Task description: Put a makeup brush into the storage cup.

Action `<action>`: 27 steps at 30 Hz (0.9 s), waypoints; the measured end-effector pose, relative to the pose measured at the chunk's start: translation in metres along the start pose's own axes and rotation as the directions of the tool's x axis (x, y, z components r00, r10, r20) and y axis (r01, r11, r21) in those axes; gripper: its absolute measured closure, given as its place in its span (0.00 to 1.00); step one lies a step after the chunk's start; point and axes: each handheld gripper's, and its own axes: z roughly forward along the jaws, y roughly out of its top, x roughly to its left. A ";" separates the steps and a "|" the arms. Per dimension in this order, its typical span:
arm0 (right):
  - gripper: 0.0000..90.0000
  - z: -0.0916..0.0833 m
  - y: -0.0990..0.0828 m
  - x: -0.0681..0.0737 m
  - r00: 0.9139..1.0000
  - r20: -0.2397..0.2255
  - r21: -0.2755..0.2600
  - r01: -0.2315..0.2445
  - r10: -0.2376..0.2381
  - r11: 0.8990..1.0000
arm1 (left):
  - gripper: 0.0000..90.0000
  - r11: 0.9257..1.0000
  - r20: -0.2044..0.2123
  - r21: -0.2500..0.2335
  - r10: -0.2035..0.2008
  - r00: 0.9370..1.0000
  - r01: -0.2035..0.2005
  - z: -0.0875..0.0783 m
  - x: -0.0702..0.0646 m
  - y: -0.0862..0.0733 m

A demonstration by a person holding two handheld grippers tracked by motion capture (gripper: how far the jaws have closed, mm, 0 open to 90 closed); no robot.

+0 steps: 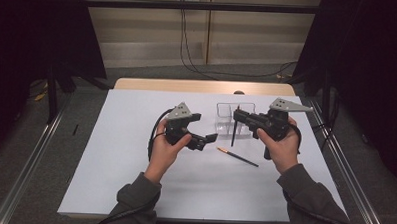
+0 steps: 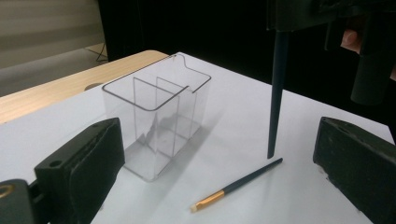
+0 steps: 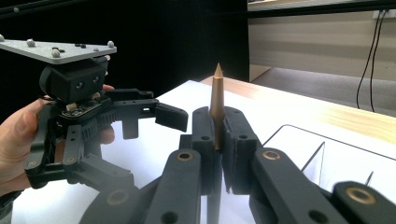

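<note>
A white-topped table carries the work; a strip of bare wood shows along its far edge, and around it lie a grey floor, dark curtains at both sides, a pale wall behind and cables trailing down it. Toward the far right part of the table stands a clear divided holder, upright and empty as far as can be seen. The left gripper, held near the table's middle, has its jaws spread wide with nothing between them. The right gripper, just beside the holder on its near side, is clamped on a dark brush that hangs upright, its gold tapered end rising between the pads. A second brush with a gold ferrule lies flat on the table, in front of the holder and between the two hands. The step in hand appears to be loading brushes into the holder: the next move likely calls for carrying the held brush over a compartment, lowering it in and releasing, while the spread left gripper descends to the lying brush.
</note>
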 end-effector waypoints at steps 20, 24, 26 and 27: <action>0.94 0.000 0.000 0.001 1.000 -0.005 -0.001 0.007 -0.007 1.000 | 0.03 0.996 -0.059 0.086 -0.012 0.998 0.018 -0.021 0.013 -0.016; 0.94 -0.001 0.000 0.001 1.000 0.001 0.004 0.003 -0.003 1.000 | 0.03 0.996 -0.066 0.091 -0.012 0.998 0.018 -0.024 0.015 -0.019; 0.94 -0.001 0.000 0.000 1.000 0.001 0.003 0.002 -0.002 1.000 | 0.03 0.996 -0.071 0.089 -0.016 0.997 0.022 -0.026 0.016 -0.020; 0.94 -0.002 0.000 0.000 1.000 0.002 0.003 0.003 -0.003 1.000 | 0.03 0.995 -0.076 0.096 -0.012 0.997 0.019 -0.027 0.017 -0.021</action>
